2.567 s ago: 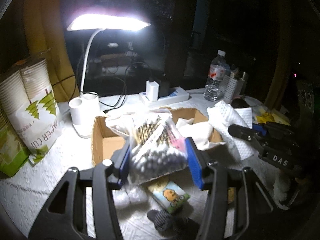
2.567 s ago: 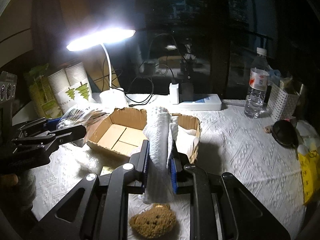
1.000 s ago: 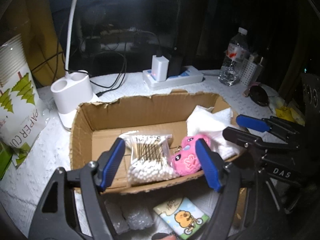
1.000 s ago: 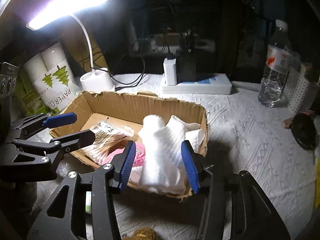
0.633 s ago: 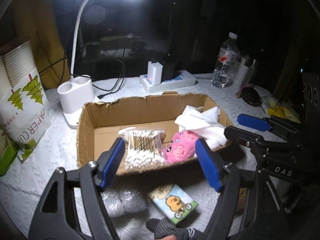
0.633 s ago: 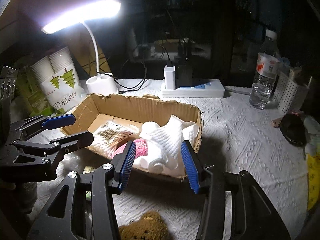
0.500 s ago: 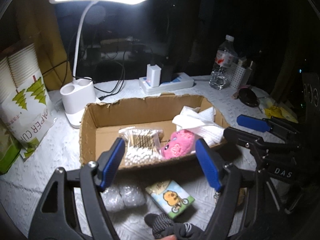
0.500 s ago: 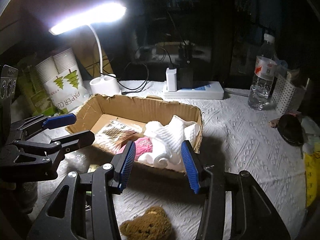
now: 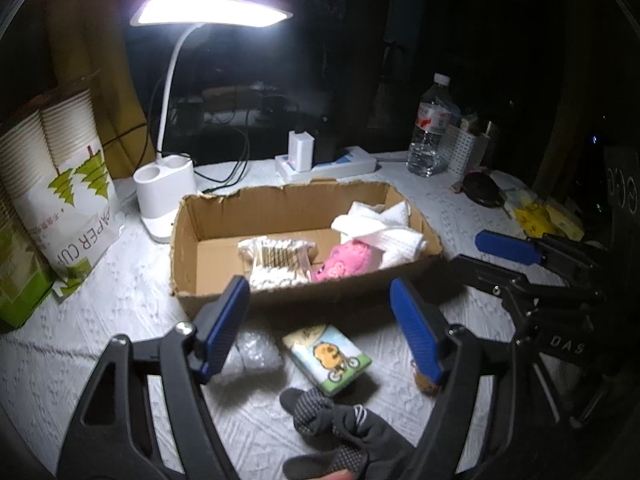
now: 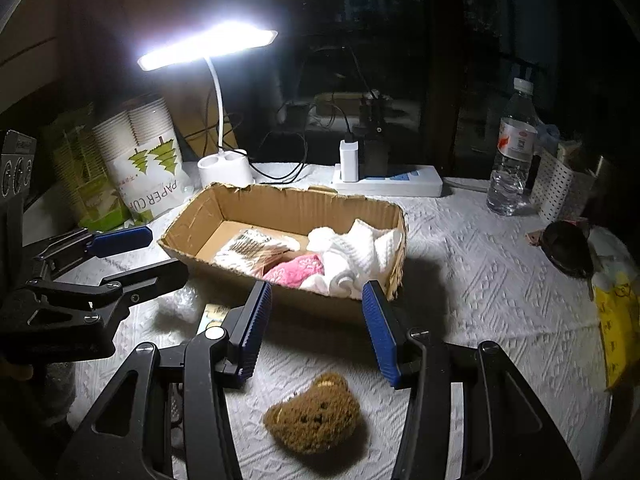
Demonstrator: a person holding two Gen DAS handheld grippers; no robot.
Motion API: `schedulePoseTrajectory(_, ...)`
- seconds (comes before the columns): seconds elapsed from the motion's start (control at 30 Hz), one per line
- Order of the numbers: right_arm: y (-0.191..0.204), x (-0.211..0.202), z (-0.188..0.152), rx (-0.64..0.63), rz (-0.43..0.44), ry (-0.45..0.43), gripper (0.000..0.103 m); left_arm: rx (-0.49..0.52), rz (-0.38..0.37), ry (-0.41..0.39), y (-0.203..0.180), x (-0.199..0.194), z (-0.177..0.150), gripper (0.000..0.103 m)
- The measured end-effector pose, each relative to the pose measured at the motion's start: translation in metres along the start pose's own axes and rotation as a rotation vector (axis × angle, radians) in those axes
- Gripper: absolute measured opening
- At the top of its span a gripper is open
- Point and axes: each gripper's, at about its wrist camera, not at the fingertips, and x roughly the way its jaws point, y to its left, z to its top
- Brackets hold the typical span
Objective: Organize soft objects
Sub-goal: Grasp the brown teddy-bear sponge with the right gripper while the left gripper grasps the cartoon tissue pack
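I read the left claw (image 9: pixel 320 320) as spread wide with nothing between its blue pads; it hangs over the near strip of the white-covered surface (image 9: pixel 120 300), just in front of the cardboard box (image 9: pixel 280 292). The right claw (image 10: pixel 316 328) is likewise wide open and holds nothing, positioned at the near right corner of the box.

Inside the box, from left to right, lie a bag of cotton swabs (image 9: pixel 276 260), a pink plush toy (image 9: pixel 348 260) and a folded white towel (image 9: pixel 384 228); the plush touches both neighbours.

Outside the box, on the surface near its front wall, I see a bubble-wrap bundle (image 9: pixel 256 350), a cartoon tissue pack (image 9: pixel 326 354) just to its right, and a dark sock (image 9: pixel 320 408) nearer still. A brown bear-shaped plush (image 10: pixel 316 416) lies below the right claw.

A lit desk lamp (image 9: pixel 208 12) stands far left.
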Motion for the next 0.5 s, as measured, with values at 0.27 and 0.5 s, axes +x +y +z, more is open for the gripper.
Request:
schedulePoseTrajectory(0.27, 0.003, -0.009, -0.023, 0.016, -0.005, 0.014, 0.050, 0.009, 0.003, 0.018, -0.005, -0.008, -0.020, 0.075)
schedulePoseTrajectory(0.5, 0.000, -0.010, -0.042, 0.047, 0.000, 0.027, 0.050, 0.006, 0.026, 0.051, -0.001, -0.008, -0.037, 0.075)
